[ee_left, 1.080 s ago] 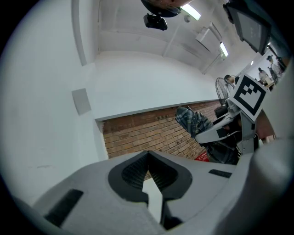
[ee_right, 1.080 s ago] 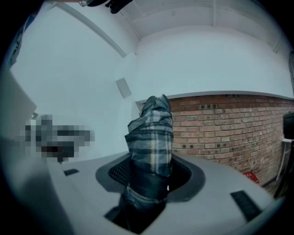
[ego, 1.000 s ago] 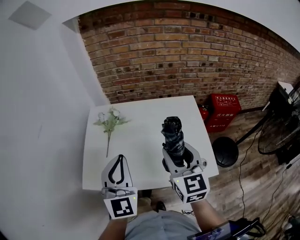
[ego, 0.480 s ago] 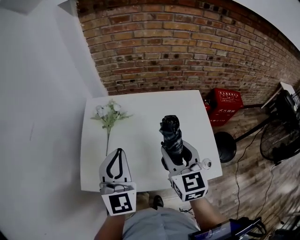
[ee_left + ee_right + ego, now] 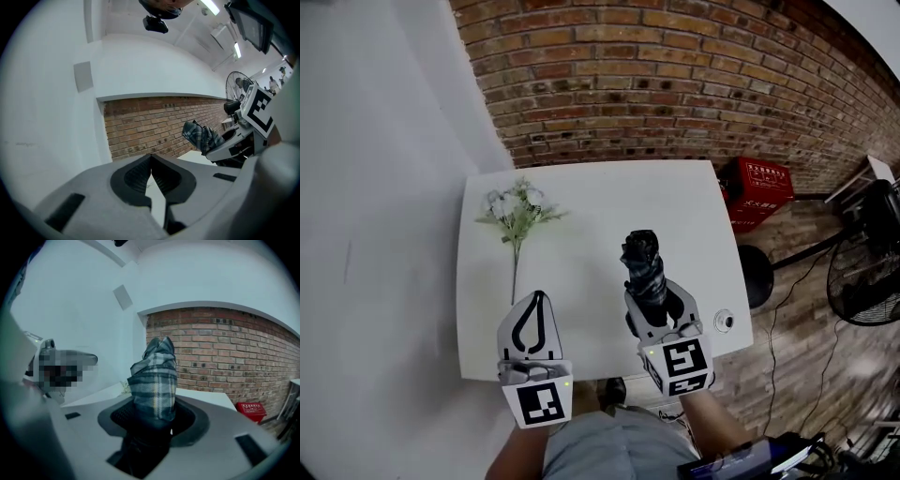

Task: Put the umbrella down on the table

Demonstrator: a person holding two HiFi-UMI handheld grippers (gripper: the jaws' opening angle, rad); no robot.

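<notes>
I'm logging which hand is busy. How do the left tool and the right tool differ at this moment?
The right tool is clamped on a folded plaid umbrella; the left tool holds nothing. The right tool's jaws stand apart around it; the left tool's jaws meet at their tips. Both are white and sit above the table's near edge.

White sq. table; flower sprig lying flat nr far-left corner.

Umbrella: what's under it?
White table lies below the umbrella, gripped by the right gripper. The jaws cover its lower end, so table contact can't be told.
</notes>
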